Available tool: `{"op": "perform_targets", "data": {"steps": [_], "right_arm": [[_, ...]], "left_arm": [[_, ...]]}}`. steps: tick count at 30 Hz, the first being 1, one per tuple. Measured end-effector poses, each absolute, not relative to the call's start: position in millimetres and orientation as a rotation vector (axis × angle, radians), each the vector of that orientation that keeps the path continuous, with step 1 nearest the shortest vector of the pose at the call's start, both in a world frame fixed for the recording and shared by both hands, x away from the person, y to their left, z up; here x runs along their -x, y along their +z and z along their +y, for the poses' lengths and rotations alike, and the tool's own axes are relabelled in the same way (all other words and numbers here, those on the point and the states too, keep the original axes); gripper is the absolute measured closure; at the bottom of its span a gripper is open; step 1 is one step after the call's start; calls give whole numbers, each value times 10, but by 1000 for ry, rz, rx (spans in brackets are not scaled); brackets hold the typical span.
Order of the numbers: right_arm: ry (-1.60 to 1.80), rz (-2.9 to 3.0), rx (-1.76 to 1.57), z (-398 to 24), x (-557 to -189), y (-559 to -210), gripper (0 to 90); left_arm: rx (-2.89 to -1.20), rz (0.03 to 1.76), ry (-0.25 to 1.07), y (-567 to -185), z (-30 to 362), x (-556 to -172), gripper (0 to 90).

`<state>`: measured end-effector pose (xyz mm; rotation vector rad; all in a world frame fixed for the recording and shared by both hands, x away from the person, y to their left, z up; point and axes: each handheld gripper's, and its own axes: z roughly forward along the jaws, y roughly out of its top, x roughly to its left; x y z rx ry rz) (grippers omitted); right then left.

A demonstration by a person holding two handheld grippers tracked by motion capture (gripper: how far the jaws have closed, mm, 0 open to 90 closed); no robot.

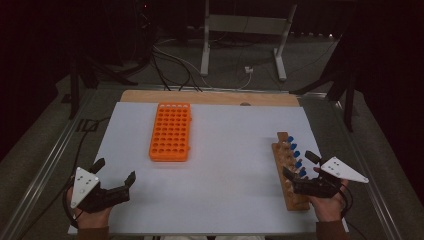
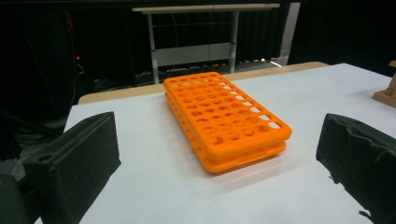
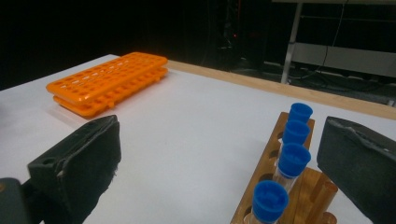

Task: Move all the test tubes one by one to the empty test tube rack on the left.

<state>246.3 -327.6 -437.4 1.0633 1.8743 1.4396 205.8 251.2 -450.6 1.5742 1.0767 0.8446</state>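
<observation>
Here we see the left gripper (image 1: 116, 171) at the near left, jaws apart and empty. The right gripper (image 1: 298, 166), also apart and empty, is at the wooden rack (image 1: 288, 175) with blue-capped tubes (image 1: 297, 153). Farther left lies the orange rack (image 1: 171, 131).

No legible text, label, brand mark, number or sign appears in any of the three views. The orange rack (image 1: 170, 132), the wooden rack (image 1: 289, 172) with its blue-capped tubes (image 3: 292, 160) and the white desk (image 1: 225, 165) surface carry no readable markings; the grey plates atop each tool show small dots, not characters.
</observation>
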Motion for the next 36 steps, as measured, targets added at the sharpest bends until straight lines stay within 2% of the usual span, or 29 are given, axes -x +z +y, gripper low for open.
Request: {"op": "perform_targets", "data": {"steps": [17,24,25,29,32,34,35,36], "right_arm": [[1415,1929,-1086,-3430,-2456,-4246,0],[1389,1996,-1068,-3499,-2439,-4237,92],[1374,2029,-1060,-3509,-2439,-4248,136],[1342,2074,-1048,-3531,-2422,-4284,209],[1335,2096,-1045,-3549,-2414,-4305,235],[1323,2122,-1042,-3573,-2398,-4342,293],[1323,2122,-1042,-3573,-2398,-4342,293],[1318,2138,-1044,-3586,-2395,-4371,338]], "left_arm": [[-1566,1106,843,-4556,2512,-2057,4],[-1565,1117,841,-4578,2520,-2064,4],[-1565,1118,841,-4581,2522,-2064,4],[-1565,1123,840,-4592,2525,-2068,4],[-1564,1124,837,-4597,2524,-2070,4],[-1566,1122,837,-4599,2522,-2072,4],[-1567,1123,838,-4600,2522,-2072,4],[-1566,1124,838,-4601,2523,-2072,4]]}}
